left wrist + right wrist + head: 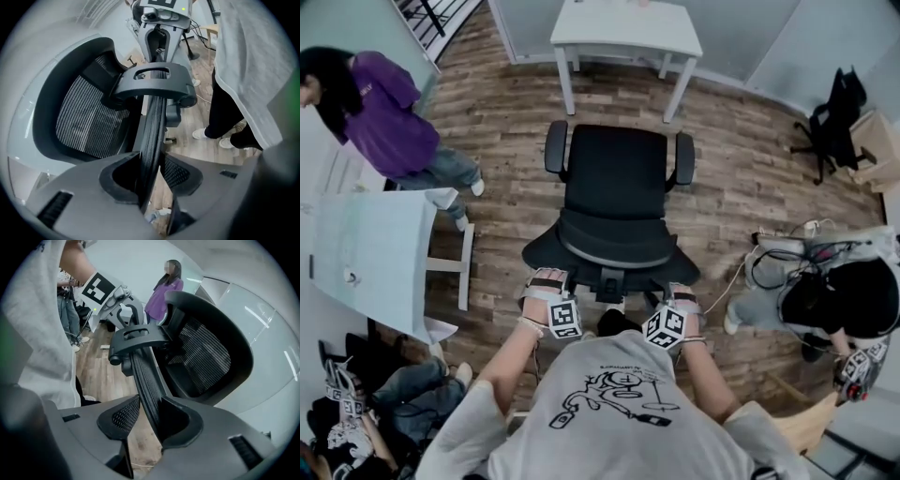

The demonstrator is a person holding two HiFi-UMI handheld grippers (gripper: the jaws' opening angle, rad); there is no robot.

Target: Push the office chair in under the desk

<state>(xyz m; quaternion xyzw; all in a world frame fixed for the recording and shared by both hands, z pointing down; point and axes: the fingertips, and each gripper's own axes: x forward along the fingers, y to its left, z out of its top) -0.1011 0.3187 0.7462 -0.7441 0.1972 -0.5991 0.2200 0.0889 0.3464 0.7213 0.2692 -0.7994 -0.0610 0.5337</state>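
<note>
A black mesh office chair (614, 187) stands on the wood floor, its seat facing a white desk (623, 28) at the far side, with a stretch of floor between them. I stand behind its backrest (614, 246). My left gripper (546, 279) is on the left part of the backrest's top rim and my right gripper (682, 292) on the right part. In the left gripper view the black rim (152, 126) runs between the left gripper's (152, 176) jaws, which are shut on it. The right gripper view shows the right gripper (150, 416) clamped the same way on the rim (143, 376).
A person in purple (384, 112) stands at the left beside a white table (366, 253). A second black chair (834, 122) stands at the far right. Someone sits at the right among cables (787, 262). More people sit at the lower left (394, 394).
</note>
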